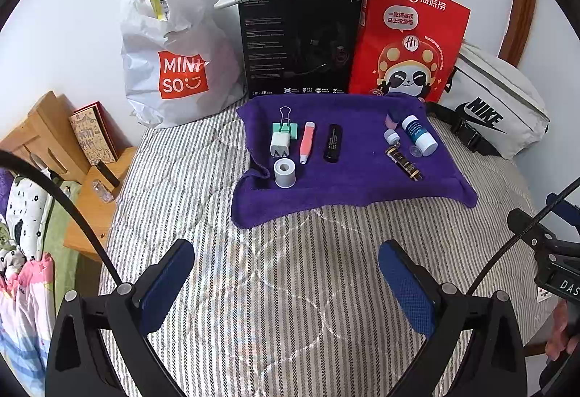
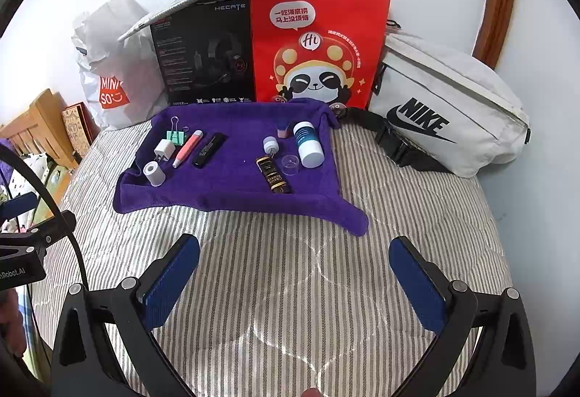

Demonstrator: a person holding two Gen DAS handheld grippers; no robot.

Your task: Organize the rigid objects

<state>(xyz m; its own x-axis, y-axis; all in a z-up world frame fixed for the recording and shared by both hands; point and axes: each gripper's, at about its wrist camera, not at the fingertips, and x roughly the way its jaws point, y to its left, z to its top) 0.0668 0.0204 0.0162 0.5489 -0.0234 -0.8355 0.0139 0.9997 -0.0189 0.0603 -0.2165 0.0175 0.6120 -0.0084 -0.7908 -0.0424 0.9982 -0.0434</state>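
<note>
Two handheld grippers are hovering wide open and empty over a striped bed.

The left gripper (image 1: 286, 283) and right gripper (image 2: 293, 279) are both gaping, gripping nothing, well short of a purple towel (image 2: 232, 179). Lying on the towel's left side are a white charger (image 1: 279, 145), a green binder clip (image 1: 286, 127), a grey tape roll (image 1: 285, 173), a pink pen (image 1: 306, 141) and a black stick (image 1: 332, 143); on its right, a white bottle (image 2: 308, 143) and a dark battery (image 2: 274, 176).
</note>
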